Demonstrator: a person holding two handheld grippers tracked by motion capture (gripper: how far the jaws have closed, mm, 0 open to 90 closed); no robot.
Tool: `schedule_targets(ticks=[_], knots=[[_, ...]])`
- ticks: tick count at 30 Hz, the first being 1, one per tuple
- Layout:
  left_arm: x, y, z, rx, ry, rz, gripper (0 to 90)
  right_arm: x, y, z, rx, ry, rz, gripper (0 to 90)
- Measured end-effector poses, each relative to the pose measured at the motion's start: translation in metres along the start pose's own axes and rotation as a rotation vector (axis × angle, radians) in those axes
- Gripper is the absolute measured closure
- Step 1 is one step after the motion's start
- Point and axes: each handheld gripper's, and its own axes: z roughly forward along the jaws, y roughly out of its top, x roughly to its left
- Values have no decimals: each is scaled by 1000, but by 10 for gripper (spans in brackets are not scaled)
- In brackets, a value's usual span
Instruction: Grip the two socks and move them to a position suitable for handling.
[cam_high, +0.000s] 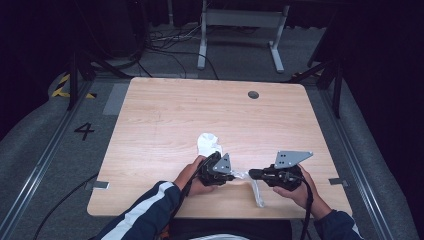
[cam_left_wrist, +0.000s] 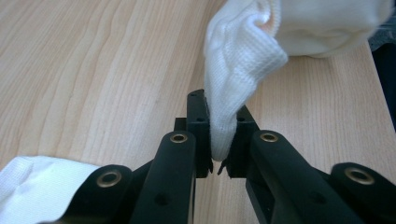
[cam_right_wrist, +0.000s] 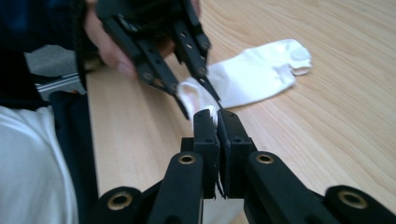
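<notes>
A white sock (cam_high: 207, 143) lies on the wooden table (cam_high: 165, 110), and both tools hold it near the person's edge. The left gripper (cam_left_wrist: 218, 140) has its jaws pinched on a fold of the sock's knit cloth, which rises from between them and spreads up and to the right ahead of the tool (a second patch of white cloth shows beside its lower left arm). The right gripper (cam_right_wrist: 217, 122) has its jaws pressed together on a small bit of the same sock, whose body stretches away ahead of it, lying flat on the table beyond the other tool. The two grippers meet nearly tip to tip.
</notes>
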Motion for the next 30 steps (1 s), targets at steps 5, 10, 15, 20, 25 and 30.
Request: schedule_targets(ticks=[5,10,15,20,25,30], knots=[[1,1,-2,12,-1,-2,821,-6,-1,2,1,-47,7,876],[6,0,-1,26,21,-23,811,-16,0,10,20,-78,2,876],[15,-1,-3,45,47,-55,807,-35,-2,20,46,-123,33,872],[22,-4,-2,59,67,-92,795,-48,-8,25,77,-169,70,783],[27,-5,-3,60,92,-106,774,-48,-11,12,77,-215,45,726],[31,-7,-1,62,107,-121,755,-51,-27,8,163,-215,-2,720]])
